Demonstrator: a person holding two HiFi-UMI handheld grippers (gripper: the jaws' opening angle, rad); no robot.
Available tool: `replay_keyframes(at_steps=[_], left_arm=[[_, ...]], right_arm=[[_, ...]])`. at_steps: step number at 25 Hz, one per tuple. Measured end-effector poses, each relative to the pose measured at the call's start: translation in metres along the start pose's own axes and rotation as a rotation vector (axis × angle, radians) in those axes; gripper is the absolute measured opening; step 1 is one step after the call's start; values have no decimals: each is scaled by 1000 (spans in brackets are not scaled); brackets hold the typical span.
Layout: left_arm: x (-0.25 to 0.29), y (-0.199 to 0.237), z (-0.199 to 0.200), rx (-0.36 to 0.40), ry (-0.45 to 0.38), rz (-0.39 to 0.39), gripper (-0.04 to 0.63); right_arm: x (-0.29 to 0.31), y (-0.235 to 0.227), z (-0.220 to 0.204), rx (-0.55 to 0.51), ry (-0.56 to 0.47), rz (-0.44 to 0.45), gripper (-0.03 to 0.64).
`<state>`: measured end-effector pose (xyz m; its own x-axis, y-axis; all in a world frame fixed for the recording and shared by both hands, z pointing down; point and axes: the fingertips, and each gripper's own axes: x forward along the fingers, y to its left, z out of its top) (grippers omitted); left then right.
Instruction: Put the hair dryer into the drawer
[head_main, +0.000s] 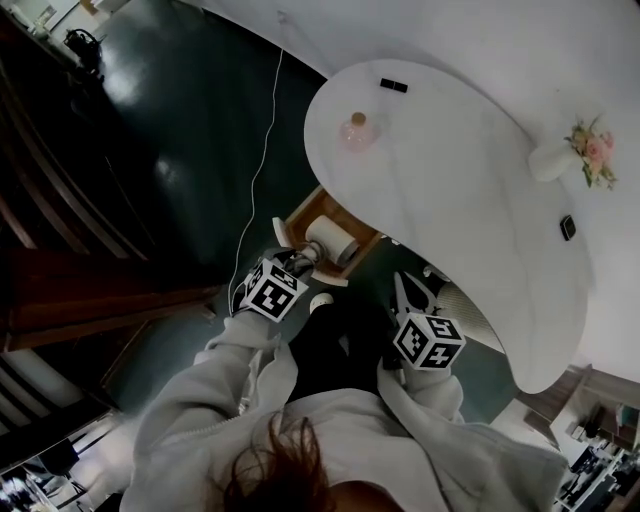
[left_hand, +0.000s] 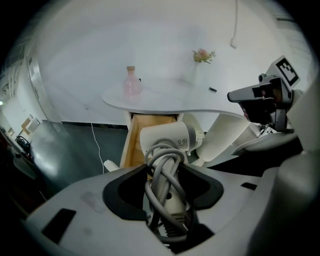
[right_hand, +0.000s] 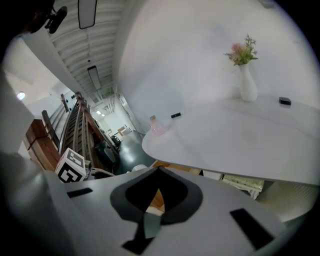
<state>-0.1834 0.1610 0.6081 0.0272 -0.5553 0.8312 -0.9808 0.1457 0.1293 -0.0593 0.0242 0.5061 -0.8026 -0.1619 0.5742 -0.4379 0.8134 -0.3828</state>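
Note:
A white hair dryer (head_main: 332, 238) with its grey cord wound round the handle hangs over the open wooden drawer (head_main: 305, 212) under the white table. My left gripper (head_main: 300, 255) is shut on the handle. In the left gripper view the dryer (left_hand: 167, 137) stands up between the black pads of the left gripper (left_hand: 167, 167), with the drawer (left_hand: 131, 145) just beyond it. My right gripper (head_main: 405, 290) hovers to the right of the drawer, shut and empty. In its own view the right gripper (right_hand: 159, 175) points toward a sliver of the drawer's wood (right_hand: 159, 199).
On the curved white table (head_main: 450, 170) stand a pink bottle (head_main: 358, 130) and a white vase of flowers (head_main: 560, 158), with two small black items (head_main: 393, 85) lying on it. A white cable (head_main: 260, 170) runs across the dark floor. Dark wooden furniture (head_main: 60, 290) lies at left.

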Motion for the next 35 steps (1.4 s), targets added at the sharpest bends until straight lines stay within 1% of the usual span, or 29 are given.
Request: replay_keyframes(at_steps=[3, 7, 12, 16, 21, 24, 27, 29, 32, 35], left_arm=[[13, 1, 1, -1, 41, -10, 201], [30, 12, 9, -6, 87, 6, 201], [44, 17, 21, -54, 96, -3, 201], [57, 19, 37, -45, 90, -1, 201], [73, 22, 55, -25, 74, -5, 201], [81, 22, 65, 5, 47, -12, 201], [89, 23, 72, 56, 31, -2, 201], [95, 25, 75, 75, 21, 3, 201], [102, 29, 79, 71, -2, 12, 201], [110, 33, 83, 47, -31, 25, 201]], right_arm=[[2, 0, 5, -10, 5, 12, 49], [14, -8, 17, -6, 15, 28, 49], [24, -19, 32, -29, 31, 45, 49], [31, -26, 35, -11, 44, 45, 49], [35, -24, 27, -7, 75, 51, 49], [34, -27, 22, 6, 89, 41, 49], [33, -33, 17, 17, 98, 24, 49], [29, -37, 14, 26, 102, 10, 49], [26, -41, 10, 38, 108, -6, 49], [25, -43, 7, 37, 121, -17, 49]])
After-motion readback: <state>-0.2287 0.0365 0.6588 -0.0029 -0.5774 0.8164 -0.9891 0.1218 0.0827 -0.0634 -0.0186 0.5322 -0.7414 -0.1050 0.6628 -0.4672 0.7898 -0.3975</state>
